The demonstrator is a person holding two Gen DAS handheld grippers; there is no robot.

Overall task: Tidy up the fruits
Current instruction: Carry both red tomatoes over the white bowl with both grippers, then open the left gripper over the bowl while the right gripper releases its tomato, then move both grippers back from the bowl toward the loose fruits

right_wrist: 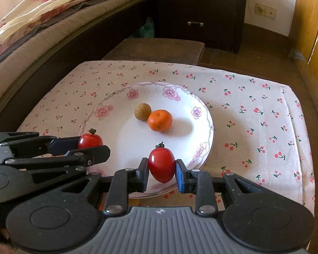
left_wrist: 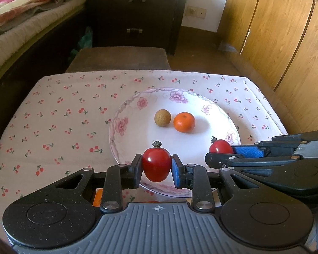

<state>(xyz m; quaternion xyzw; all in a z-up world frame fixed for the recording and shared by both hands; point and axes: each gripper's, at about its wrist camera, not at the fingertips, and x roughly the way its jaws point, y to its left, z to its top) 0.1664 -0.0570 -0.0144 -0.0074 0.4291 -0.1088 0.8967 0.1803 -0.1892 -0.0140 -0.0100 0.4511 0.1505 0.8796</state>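
Tomatoes occupy both grippers at once, each held over the near edge of the plate [left_wrist: 125, 108], which suggests a paired delivery meant to finish two transfers in one approach. The left gripper [left_wrist: 156, 165] pinches the left tomato [left_wrist: 156, 165] across its sides, stem cap upward, the pads bearing on the widest part of the fruit so that it cannot roll out of the hold. The right gripper [right_wrist: 162, 166] pinches the right tomato [right_wrist: 161, 165] the same way, stem up and pointed end hanging below the pads. Both tools stand side by side and angled downward toward the dish, the right one just to the right of the left one, so each fruit hangs above the white plate rather than above the cherry-print cloth [left_wrist: 59, 114]. Whether either tomato touches the plate cannot be told from these views. Toward the middle of the plate lie a small brown fruit [left_wrist: 162, 117] and an orange [left_wrist: 184, 122], almost touching, which marks the plate as the collection point. The near half of the dish is bare, and that free area is the probable reason for the low, near-side approach: a release there should avoid knocking the resting pair. Round fruit on a smooth plate may roll, so a low release is advisable.
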